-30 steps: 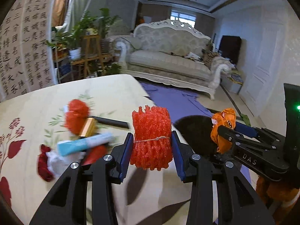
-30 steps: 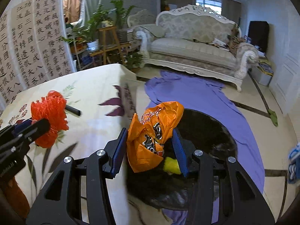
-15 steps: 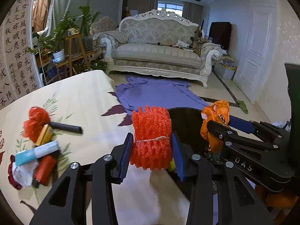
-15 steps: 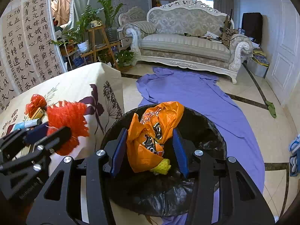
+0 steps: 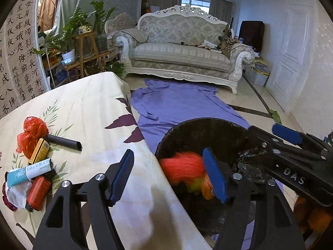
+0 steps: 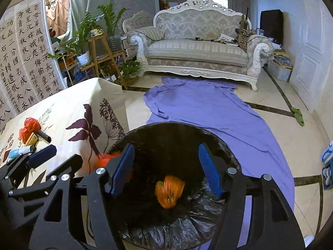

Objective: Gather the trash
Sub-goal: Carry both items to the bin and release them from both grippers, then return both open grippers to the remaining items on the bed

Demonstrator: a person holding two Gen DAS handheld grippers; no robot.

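A black-lined trash bin point(image 6: 216, 143) stands on the floor beside the table; it also shows in the left wrist view point(image 5: 208, 125). My left gripper point(image 5: 168, 175) is open and empty over the bin's left rim. A blurred red foam net point(image 5: 183, 168) is inside the bin below it. My right gripper point(image 6: 164, 168) is open and empty above the bin. A blurred orange bag point(image 6: 169, 190) is in the bin under it. Remaining trash lies on the table point(image 5: 89, 108): a red plastic bag point(image 5: 31, 131), a black tube point(image 5: 63, 141), a yellow box point(image 5: 39, 151), a white-blue tube point(image 5: 29, 171), a red can point(image 5: 38, 191).
A purple cloth point(image 6: 208, 112) lies on the floor beyond the bin. A white sofa point(image 6: 199, 48) stands at the back, plants on a wooden stand point(image 6: 97, 48) at the left. The table edge runs beside the bin.
Both grippers opened. The red foam net dropped from the left gripper and the orange bag from the right gripper into the bin. Both grippers moved further over the bin.
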